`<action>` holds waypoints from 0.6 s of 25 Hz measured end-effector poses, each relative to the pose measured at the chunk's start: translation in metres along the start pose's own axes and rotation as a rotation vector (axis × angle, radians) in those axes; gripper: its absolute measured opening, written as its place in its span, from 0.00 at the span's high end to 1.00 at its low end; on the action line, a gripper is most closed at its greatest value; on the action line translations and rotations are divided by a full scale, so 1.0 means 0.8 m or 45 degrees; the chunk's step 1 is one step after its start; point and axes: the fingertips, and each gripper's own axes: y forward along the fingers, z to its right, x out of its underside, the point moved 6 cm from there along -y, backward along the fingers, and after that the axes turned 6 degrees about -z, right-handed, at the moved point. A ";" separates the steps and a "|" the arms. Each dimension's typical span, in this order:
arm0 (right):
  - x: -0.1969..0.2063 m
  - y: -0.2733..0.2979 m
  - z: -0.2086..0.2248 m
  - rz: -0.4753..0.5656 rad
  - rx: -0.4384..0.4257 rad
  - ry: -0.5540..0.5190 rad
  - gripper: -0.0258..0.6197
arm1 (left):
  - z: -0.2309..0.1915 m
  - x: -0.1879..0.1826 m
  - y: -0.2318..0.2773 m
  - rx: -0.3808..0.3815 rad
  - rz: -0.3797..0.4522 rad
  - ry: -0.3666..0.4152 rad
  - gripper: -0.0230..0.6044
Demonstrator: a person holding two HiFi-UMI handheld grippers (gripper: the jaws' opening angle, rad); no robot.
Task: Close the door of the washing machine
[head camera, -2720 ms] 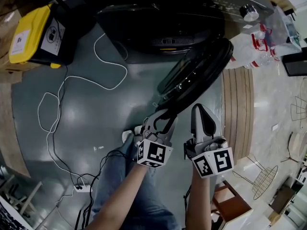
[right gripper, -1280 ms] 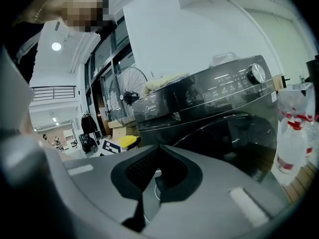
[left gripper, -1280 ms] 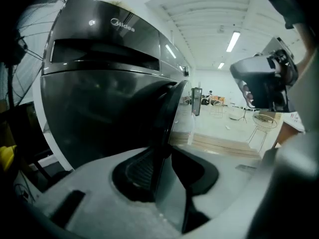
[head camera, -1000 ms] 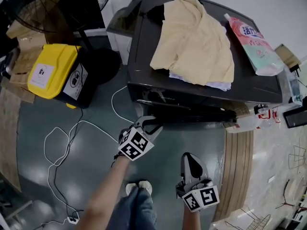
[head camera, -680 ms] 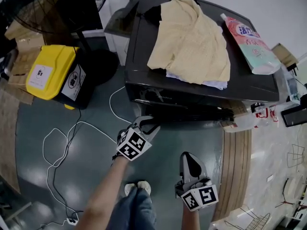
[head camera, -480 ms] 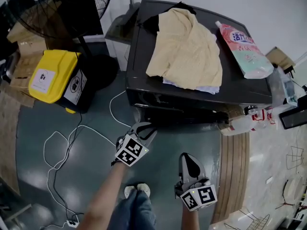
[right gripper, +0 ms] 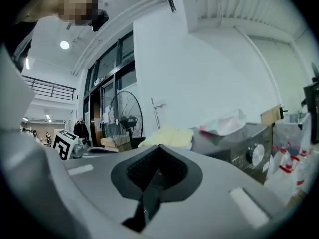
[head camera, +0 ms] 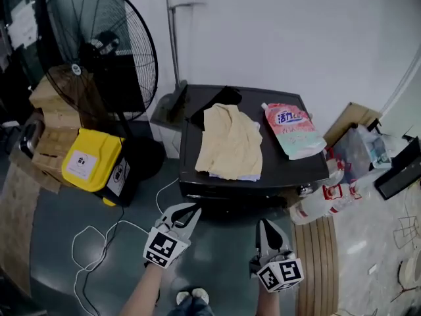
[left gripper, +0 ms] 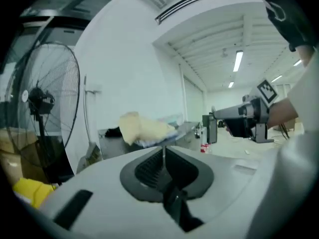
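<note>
Left gripper (head camera: 189, 210): bottom left in the head view, marker cube toward the camera; jaws closing with nothing between, tips all but met.
Right gripper (head camera: 266, 228): bottom right, about level with the left one; jaws clenched together, empty.
Floor (head camera: 59, 242): grey-green, crossed by a white cable (head camera: 99, 239) looping left of the left gripper.
Washing machine (head camera: 299, 160): dark, just beyond both grippers and apart from them.
Door (head camera: 243, 201): on the shadowed front face, seen steeply from above; apparently lying flat against the front.
Knob (right gripper: 256, 154): 1, silver, on the machine's front, seen in the right gripper view.
Garment (head camera: 227, 140): pale yellow, spread on the machine's top over a white layer.
Pouch (head camera: 294, 130): pink, lying right of the garment; "活力" readable, smaller print too small.
Bottles (head camera: 322, 203): clear with red markings, at the machine's right corner.
Yellow box (head camera: 85, 166): left of the machine; white label with black pictogram, print unreadable.
Fan (head camera: 99, 51): black pedestal type, behind the yellow box.
</note>
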 end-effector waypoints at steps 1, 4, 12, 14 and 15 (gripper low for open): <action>-0.022 -0.005 0.000 0.030 0.006 -0.014 0.95 | -0.007 -0.028 -0.012 -0.026 0.033 0.015 0.94; -0.083 -0.019 -0.003 0.115 0.025 -0.051 0.95 | -0.026 -0.105 -0.047 -0.110 0.124 0.077 0.96; -0.194 -0.062 -0.029 0.282 0.041 -0.150 0.95 | -0.041 -0.230 -0.124 -0.229 0.308 0.149 0.96; -0.208 -0.071 -0.037 0.304 0.042 -0.172 0.95 | -0.036 -0.241 -0.136 -0.241 0.328 0.152 0.96; -0.213 -0.076 -0.040 0.312 0.042 -0.180 0.95 | -0.033 -0.244 -0.142 -0.246 0.336 0.152 0.96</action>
